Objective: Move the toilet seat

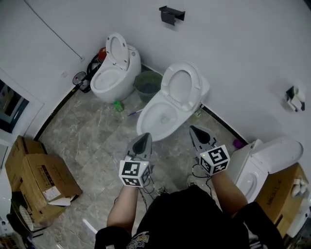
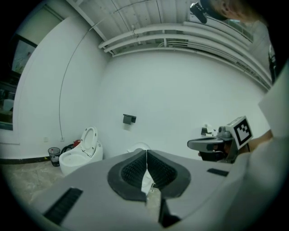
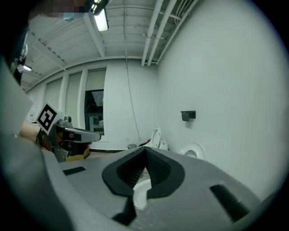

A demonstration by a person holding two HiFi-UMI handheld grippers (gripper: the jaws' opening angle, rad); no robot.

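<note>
Marble floor [image 1: 87, 131], white walls [image 1: 233, 48]; left claw [image 1: 142, 141] and right claw [image 1: 198, 132] both closed and empty, near the bowl [image 1: 155, 119]; nudged ungripped, the raised seat [image 1: 195, 85] may slam onto it.

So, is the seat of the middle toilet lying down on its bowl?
No, the seat stands upright behind the open bowl.

On your left, cardboard boxes [image 1: 41, 177] sit on the marble floor [image 1: 92, 131]. A green bucket [image 1: 148, 83] stands beside the far-left toilet [image 1: 114, 70]; a black holder [image 1: 171, 14] hangs on the wall.
</note>
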